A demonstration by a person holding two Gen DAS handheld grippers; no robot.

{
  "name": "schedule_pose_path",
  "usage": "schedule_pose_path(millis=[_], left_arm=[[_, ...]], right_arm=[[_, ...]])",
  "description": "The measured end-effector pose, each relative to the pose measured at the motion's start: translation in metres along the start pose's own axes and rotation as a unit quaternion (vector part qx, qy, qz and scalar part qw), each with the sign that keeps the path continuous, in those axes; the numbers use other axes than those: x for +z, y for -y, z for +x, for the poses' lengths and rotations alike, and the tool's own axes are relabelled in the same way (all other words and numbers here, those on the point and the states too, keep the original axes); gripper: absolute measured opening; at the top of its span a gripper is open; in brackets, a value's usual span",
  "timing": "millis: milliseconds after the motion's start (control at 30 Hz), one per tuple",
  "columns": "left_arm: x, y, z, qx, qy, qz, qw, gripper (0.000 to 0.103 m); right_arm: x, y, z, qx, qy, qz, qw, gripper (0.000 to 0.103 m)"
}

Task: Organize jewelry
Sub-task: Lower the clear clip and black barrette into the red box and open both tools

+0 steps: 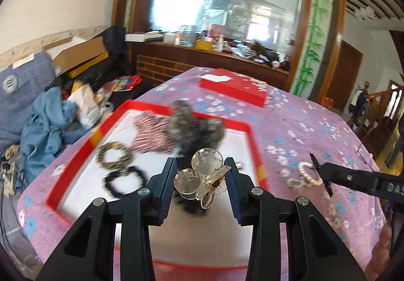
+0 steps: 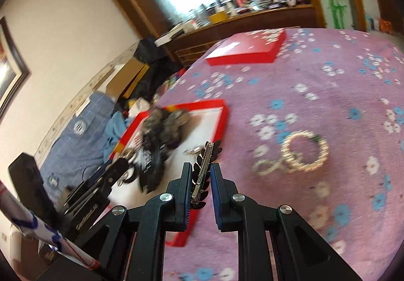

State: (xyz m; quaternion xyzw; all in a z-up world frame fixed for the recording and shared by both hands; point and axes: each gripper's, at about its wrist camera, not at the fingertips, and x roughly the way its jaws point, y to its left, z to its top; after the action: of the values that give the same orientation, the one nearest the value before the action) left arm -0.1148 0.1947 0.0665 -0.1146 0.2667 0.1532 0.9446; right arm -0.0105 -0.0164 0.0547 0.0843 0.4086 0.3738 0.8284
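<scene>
My left gripper (image 1: 200, 165) is shut on a clear hair clip with round transparent discs (image 1: 202, 178) and holds it above the red-rimmed white tray (image 1: 83, 152). In the tray lie a fuzzy grey hairpiece (image 1: 194, 129), a striped pink scrunchie (image 1: 151, 134), a gold-brown hair tie (image 1: 115, 158) and a black hair tie (image 1: 123, 180). My right gripper (image 2: 200, 167) is shut on a black leaf-shaped barrette with a metal clasp (image 2: 203, 170), over the tray's right edge (image 2: 223, 124). Pearl bracelets (image 2: 305, 152) lie on the purple floral tablecloth (image 2: 328, 84), right of the tray.
A red box lid (image 1: 234, 89) lies at the table's far side, also in the right wrist view (image 2: 247, 49). Left of the table is a cluttered floor with clothes and boxes (image 1: 50, 109). A wooden cabinet with a mirror (image 1: 227, 16) stands behind.
</scene>
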Motion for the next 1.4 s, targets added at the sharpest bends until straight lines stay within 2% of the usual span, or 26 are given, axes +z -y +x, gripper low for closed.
schedule_pose_path(millis=[200, 433, 900, 1200, 1400], left_arm=[[-0.013, -0.034, 0.006, 0.019, -0.022, -0.022, 0.9993, 0.037], [-0.017, -0.047, 0.017, 0.020, -0.037, -0.037, 0.9984, 0.037], [-0.023, -0.050, 0.034, 0.029, -0.063, -0.047, 0.9965, 0.037], [-0.025, -0.047, 0.037, 0.045, -0.071, -0.040, 0.9957, 0.037], [-0.026, -0.045, 0.038, 0.054, -0.073, -0.037, 0.9952, 0.037]], right_arm=[[-0.018, -0.038, 0.027, 0.009, -0.033, -0.041, 0.999, 0.016], [-0.033, -0.058, 0.057, -0.008, -0.055, -0.068, 0.996, 0.017], [-0.048, -0.053, 0.091, -0.006, -0.080, -0.070, 0.994, 0.017], [-0.053, -0.060, 0.084, -0.003, -0.061, -0.094, 0.994, 0.019], [-0.051, -0.052, 0.085, 0.005, -0.066, -0.073, 0.995, 0.019]])
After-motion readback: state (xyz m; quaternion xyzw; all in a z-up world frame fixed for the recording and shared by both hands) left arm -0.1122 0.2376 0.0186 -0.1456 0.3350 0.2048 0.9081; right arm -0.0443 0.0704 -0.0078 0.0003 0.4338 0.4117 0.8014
